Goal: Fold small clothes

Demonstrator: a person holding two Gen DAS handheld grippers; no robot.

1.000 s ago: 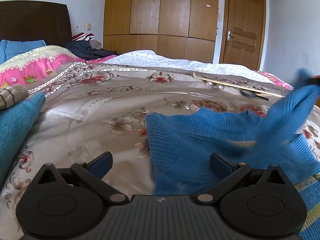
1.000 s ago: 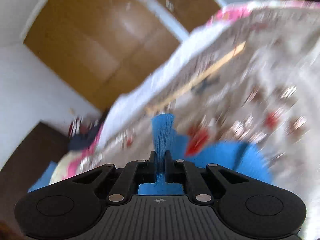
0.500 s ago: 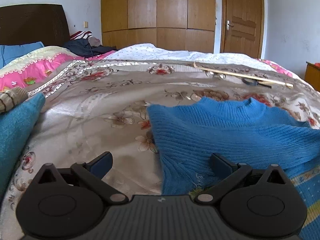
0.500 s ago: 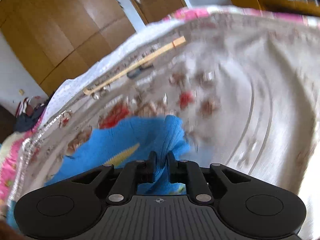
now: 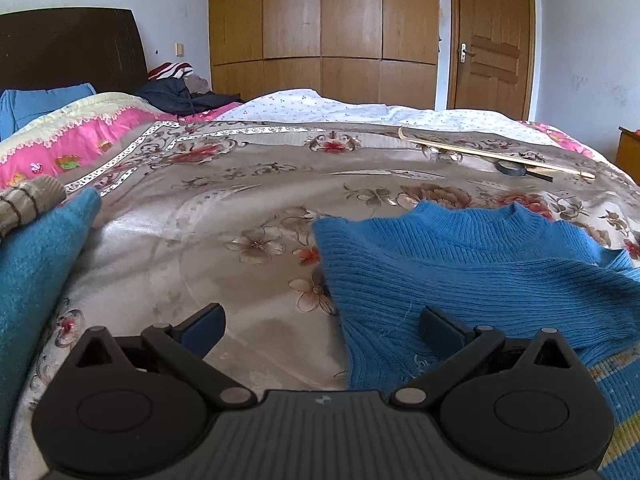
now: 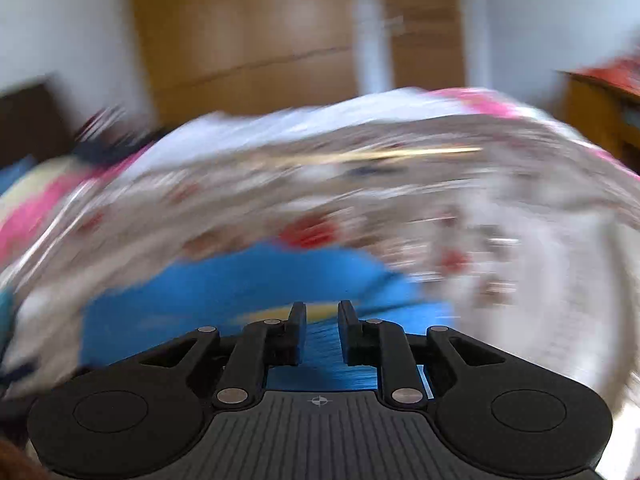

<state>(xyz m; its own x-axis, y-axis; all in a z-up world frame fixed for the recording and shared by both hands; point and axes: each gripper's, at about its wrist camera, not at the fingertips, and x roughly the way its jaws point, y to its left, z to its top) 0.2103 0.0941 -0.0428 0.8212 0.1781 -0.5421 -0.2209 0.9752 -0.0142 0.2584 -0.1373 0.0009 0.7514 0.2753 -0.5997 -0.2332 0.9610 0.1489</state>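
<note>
A small blue knit sweater lies on the floral bedspread, with a sleeve folded across its body and a yellow-striped part at the lower right. My left gripper is open and empty, low over the sweater's left edge; its right finger is above the knit. In the blurred right wrist view, my right gripper is partly open just above the blue sweater, with blue knit showing between the jaws but not pinched.
A teal folded garment and a beige knit piece lie at the left. A long wooden stick and a black tape roll lie far right on the bed. Pink quilt and dark clothes sit near the headboard.
My right gripper carried the sleeve across the sweater, set it down and opened its jaws. My left gripper stayed open and almost still.
</note>
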